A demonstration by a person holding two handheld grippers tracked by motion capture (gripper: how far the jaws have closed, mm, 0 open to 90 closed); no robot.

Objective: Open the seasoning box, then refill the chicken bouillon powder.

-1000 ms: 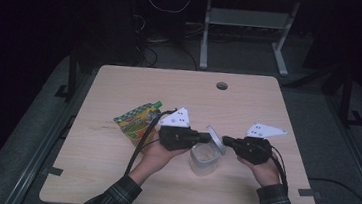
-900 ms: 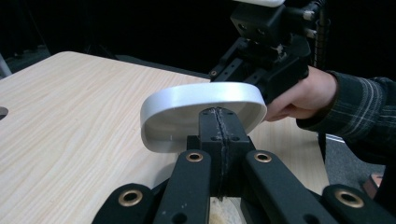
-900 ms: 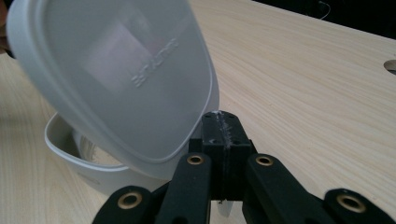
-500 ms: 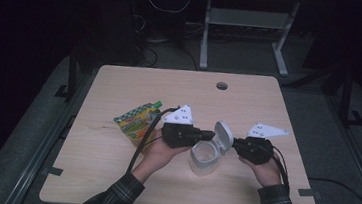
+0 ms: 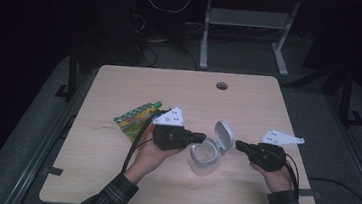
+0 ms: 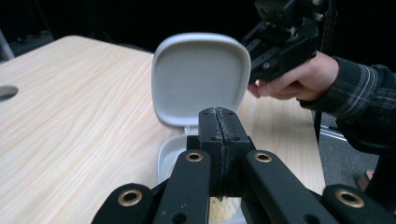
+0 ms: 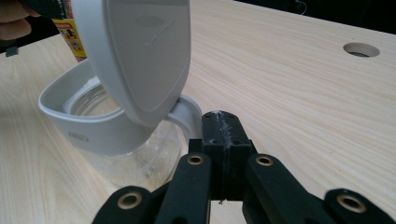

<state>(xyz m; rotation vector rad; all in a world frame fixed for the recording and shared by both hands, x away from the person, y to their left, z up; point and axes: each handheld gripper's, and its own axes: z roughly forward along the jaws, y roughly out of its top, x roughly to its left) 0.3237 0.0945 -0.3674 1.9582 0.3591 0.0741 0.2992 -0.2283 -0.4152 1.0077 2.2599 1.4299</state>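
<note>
— What does the jar (image 5: 205, 157) look like?

— A small clear jar with a pale grey collar around its mouth and a hinged lid (image 5: 224, 134) of the same grey. The lid stands flipped up, open, tilted toward the right tool. In the left tool view a pale crumbly filling shows at the bottom of the jar.

— Where is it?

— On the surface (image 5: 249, 103), nearer the front edge than the back, a little right of the middle, between the two tools.

— Any writing on it?

— There is a small raised mark on the lid's outside and another on the collar, seen in the right tool view, but neither can be read.

— And the tools?

— The left tool (image 5: 200, 137) has its jaws pressed together, with nothing between them; its tip is at the jar's rim on the left side. The right tool (image 5: 239, 146) is also closed on nothing, its tip just beside the lid's hinge.

— Anything else nearby?

— A green and yellow pouch (image 5: 136, 119) lies flat toward the left edge, behind the left hand. Its print is too small to read.
</note>
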